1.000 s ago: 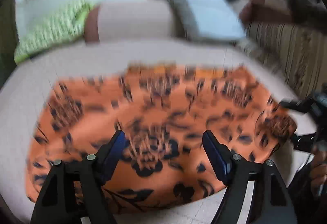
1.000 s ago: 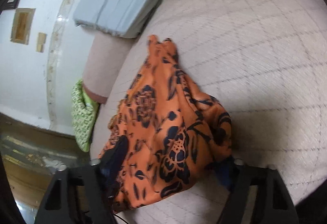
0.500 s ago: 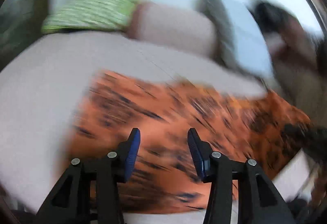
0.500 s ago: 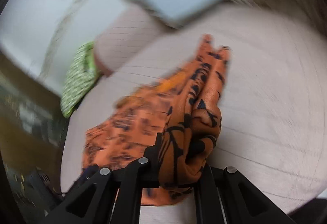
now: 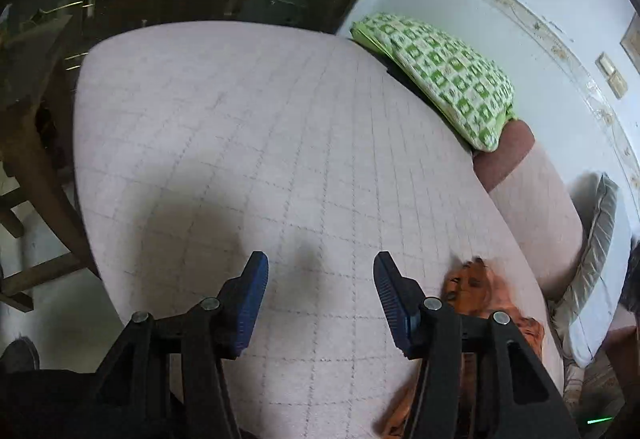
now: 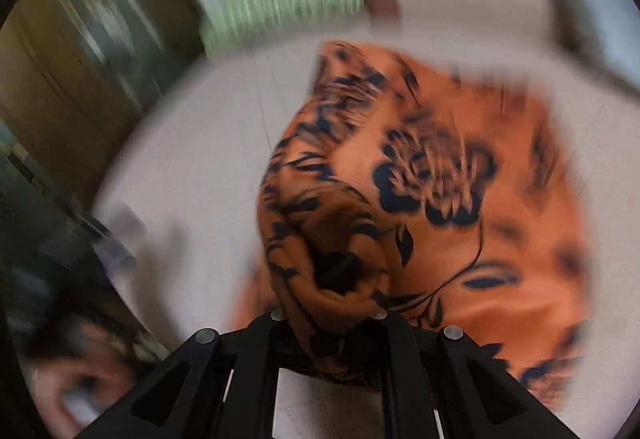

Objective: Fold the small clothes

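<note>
An orange garment with a black flower print point(image 6: 440, 179) lies spread on the pale quilted mattress point(image 5: 260, 139). My right gripper point(image 6: 328, 315) is shut on a bunched fold of this cloth, which is drawn up from the rest and hides the fingertips. In the left wrist view only an edge of the garment point(image 5: 476, 287) shows, to the right of the right finger point(image 5: 394, 303). My left gripper point(image 5: 320, 263) hovers over bare mattress, its jaws opening with nothing between them.
A green checked pillow point(image 5: 440, 79) and a grey pillow point(image 5: 600, 239) lie along the white wall side. Wooden furniture point(image 5: 32, 159) stands off the mattress's left edge. The right wrist view is motion-blurred, and a blurred hand point(image 6: 80, 379) shows at lower left.
The right gripper closed on the garment's edge and carried the fold across the cloth. The left gripper swung off the garment to bare mattress, and its jaws narrowed.
</note>
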The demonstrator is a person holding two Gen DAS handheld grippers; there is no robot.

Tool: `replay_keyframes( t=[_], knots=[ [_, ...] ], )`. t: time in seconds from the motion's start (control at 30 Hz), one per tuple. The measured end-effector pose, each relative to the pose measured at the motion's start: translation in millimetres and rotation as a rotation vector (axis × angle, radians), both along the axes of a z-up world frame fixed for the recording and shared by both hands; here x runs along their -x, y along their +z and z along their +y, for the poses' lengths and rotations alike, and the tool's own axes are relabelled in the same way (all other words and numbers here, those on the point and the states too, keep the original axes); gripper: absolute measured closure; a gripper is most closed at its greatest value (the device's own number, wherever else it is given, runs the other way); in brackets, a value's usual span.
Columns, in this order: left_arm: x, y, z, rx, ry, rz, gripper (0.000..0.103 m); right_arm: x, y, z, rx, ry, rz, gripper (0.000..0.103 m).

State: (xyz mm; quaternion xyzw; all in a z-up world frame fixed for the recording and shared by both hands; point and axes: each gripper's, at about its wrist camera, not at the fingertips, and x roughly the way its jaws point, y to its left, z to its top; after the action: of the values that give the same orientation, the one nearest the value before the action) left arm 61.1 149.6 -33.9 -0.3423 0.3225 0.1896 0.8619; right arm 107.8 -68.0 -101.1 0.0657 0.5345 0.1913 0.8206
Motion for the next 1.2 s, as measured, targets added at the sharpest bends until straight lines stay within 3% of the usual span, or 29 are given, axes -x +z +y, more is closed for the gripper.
replay_keyframes(
  t=[0.3,0.37,0.47,0.5,0.6,0.67,0.7,0.77,0.8,0.9,1.07,1.2],
  knots=[
    [-11,10,1,0.002,-0.054,-0.034,0.047,11,70,11,-0.035,0.004,-0.122,0.094],
    [-6,11,2,-0.006,-0.049,-0.031,0.047,12,62,19,-0.023,0.029,-0.107,0.094],
    [-4,7,6,0.007,-0.033,-0.018,0.047,9,13,30,0.014,0.064,-0.026,0.089],
    [-5,6,6,0.010,-0.034,-0.010,0.047,7,6,26,-0.004,0.062,-0.043,0.087],
    [-4,5,6,0.006,-0.035,-0.008,0.047,10,16,13,-0.088,0.035,-0.043,0.084],
    [-5,6,5,0.000,-0.041,-0.010,0.047,10,26,13,-0.076,0.060,-0.047,0.083],
    [-5,7,3,-0.004,-0.045,-0.016,0.047,10,31,14,-0.077,0.070,-0.060,0.080],
    [-6,8,1,-0.019,-0.053,-0.016,0.047,12,30,19,-0.130,0.100,-0.041,0.056],
    [-7,8,0,-0.025,-0.061,-0.011,0.047,13,28,26,-0.153,0.113,-0.031,0.031],
    [-6,7,1,-0.026,-0.055,-0.005,0.047,30,25,39,-0.110,0.163,-0.098,0.028],
    [-5,15,-3,-0.034,-0.090,-0.052,0.047,35,23,24,-0.285,0.152,-0.068,0.028],
    [0,29,-10,-0.072,-0.108,-0.107,0.047,51,17,22,-0.283,0.206,-0.101,0.027]
  ],
)
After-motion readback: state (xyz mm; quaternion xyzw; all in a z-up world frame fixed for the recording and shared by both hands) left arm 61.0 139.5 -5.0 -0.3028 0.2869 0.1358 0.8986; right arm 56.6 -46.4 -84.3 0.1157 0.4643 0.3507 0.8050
